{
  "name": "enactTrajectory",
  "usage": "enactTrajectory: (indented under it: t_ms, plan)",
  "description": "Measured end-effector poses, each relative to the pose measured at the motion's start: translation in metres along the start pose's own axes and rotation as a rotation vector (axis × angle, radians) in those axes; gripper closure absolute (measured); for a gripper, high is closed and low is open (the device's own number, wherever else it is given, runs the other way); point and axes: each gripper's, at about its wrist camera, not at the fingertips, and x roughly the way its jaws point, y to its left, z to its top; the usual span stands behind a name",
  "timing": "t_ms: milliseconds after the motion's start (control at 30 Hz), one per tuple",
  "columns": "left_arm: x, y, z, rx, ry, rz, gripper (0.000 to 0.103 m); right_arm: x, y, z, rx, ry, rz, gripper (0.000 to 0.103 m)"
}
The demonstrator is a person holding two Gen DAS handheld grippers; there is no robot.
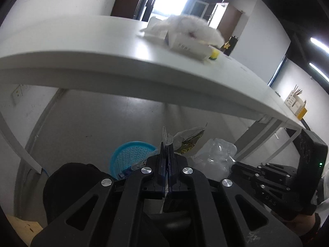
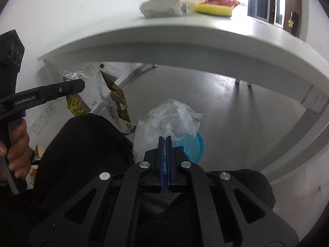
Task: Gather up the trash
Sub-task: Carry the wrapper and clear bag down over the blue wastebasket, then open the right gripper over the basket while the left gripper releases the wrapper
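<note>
Below the white table's edge (image 1: 131,76), the left gripper (image 1: 167,144) is pinching a brown-and-yellow wrapper (image 2: 115,98) by its clear top end, so its long axis is hanging roughly straight down beside the black-clad knee (image 2: 82,154). Alongside, the right gripper (image 2: 165,142) is clamping a crumpled clear plastic bag (image 2: 166,121), which is bunching upward over the blue basket (image 2: 193,148) on the floor.

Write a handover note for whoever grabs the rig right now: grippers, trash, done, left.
Left gripper: shut on brown-and-gold wrapper, held below table edge.
Right gripper: shut on clear plastic bag, held over blue basket on the floor.
Done: both pieces are off the table, not yet dropped.
Left: release both into the basket; white box, yellow sponge and red packet remain on the table.
</note>
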Motion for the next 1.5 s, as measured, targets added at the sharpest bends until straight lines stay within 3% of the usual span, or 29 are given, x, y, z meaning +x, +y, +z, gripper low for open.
enactTrajectory:
  t_ms: [333, 533, 1100, 1500]
  plan:
    - [0.090, 0.019, -0.022, -0.043, 0.133, 0.036, 0.103, 0.069, -0.009, 0.003, 0.009, 0.065, -0.028, 0.101]
    - [0.131, 0.041, -0.032, -0.160, 0.229, 0.076, 0.103, 0.117, -0.016, 0.002, 0.037, 0.137, -0.028, 0.101]
    - [0.210, 0.087, -0.020, -0.333, 0.386, 0.161, 0.103, 0.225, -0.045, -0.016, 0.201, 0.379, -0.032, 0.101]
    - [0.282, 0.100, -0.022, -0.363, 0.540, 0.233, 0.103, 0.306, -0.054, -0.024, 0.214, 0.534, -0.036, 0.101]
